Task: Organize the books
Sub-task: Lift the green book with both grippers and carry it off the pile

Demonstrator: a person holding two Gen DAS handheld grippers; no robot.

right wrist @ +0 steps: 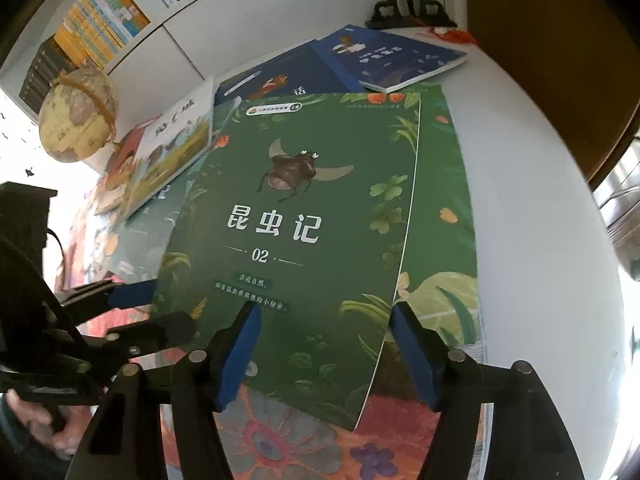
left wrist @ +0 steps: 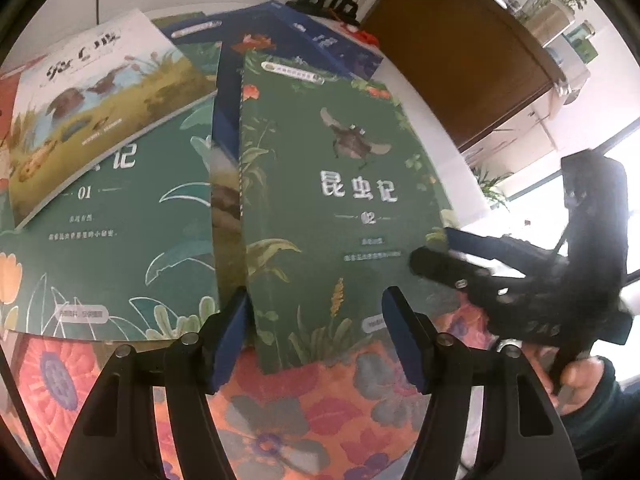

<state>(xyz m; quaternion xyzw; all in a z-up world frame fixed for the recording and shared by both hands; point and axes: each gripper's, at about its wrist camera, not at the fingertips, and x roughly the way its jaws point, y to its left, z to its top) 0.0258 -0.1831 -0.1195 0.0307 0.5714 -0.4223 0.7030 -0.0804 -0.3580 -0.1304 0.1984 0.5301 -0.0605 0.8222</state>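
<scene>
We see green book 02 (right wrist: 304, 216) atop others | globe (right wrist: 78, 114) beside | left gripper (left wrist: 316, 334), right gripper (right wrist: 326, 350) jaws apart, perhaps touching it.

Three green insect books show: the volume 02 (right wrist: 296, 216) on top; the volume 01 (left wrist: 120, 232) to its left; a third green book (right wrist: 440, 220) beneath volume 02; two dark blue books, one with a fox (right wrist: 280, 80) and one lying farthest back (right wrist: 396, 60); one white picture book with ducks (left wrist: 96, 92); one red-covered book (right wrist: 124, 152), mostly hidden; one globe (right wrist: 80, 116); one black bookstand (right wrist: 412, 4); one flowered cloth (left wrist: 304, 412); two grippers, left (left wrist: 316, 336) and right (right wrist: 326, 348); shelved books too many to count.
</scene>
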